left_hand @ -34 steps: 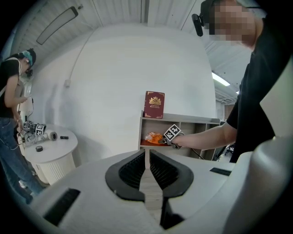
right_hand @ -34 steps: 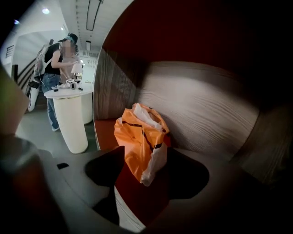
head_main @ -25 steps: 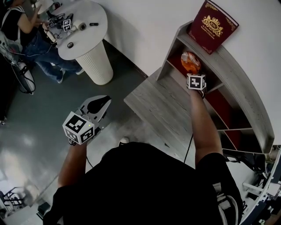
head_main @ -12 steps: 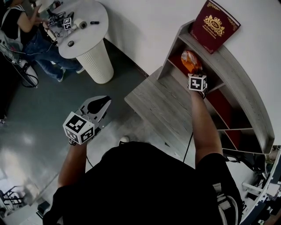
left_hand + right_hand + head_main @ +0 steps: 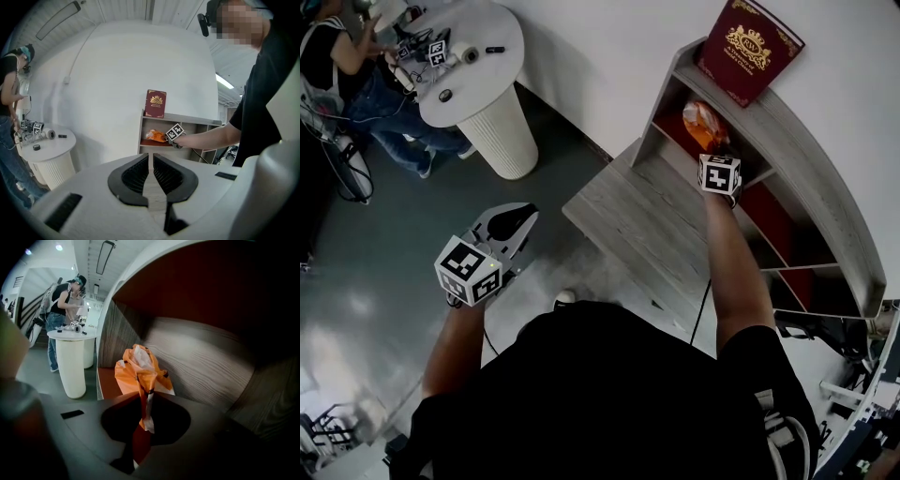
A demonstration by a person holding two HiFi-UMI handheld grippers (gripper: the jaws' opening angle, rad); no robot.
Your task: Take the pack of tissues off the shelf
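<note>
Orange pack of tissues (image 5: 136,369) — your right hand-held gripper (image 5: 144,401) just closed on only its wrapper flap — yank and it could tear free.

Crinkly glossy orange plastic tissue pack (image 5: 140,369) sits in matt grey wood-grain shelf (image 5: 647,216).

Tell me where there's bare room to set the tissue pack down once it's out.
The wooden board in front of the shelf is bare. The shelf top is free right of the red book. The round table is cluttered, with a person beside it.
</note>
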